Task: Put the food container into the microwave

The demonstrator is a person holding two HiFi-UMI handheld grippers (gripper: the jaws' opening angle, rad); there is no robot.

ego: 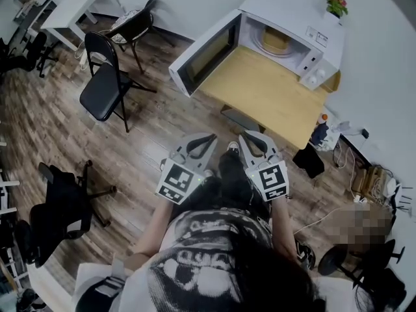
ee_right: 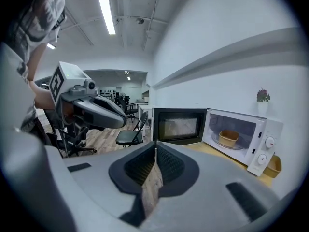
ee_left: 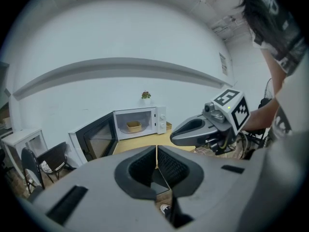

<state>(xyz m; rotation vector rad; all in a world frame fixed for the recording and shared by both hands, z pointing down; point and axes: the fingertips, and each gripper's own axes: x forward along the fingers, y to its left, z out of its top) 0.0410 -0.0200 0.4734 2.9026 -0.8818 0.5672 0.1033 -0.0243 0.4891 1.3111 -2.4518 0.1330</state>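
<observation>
Food container (ee_right: 228,137): round tan tub

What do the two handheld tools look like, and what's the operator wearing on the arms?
Left tool and right tool match: light-grey moulded shells tapering to two jaws lined with black ribbed pads. Each carries a white cube with black square markers. The person wears a dark short-sleeved T-shirt with a pale print; forearms uncovered.
</observation>
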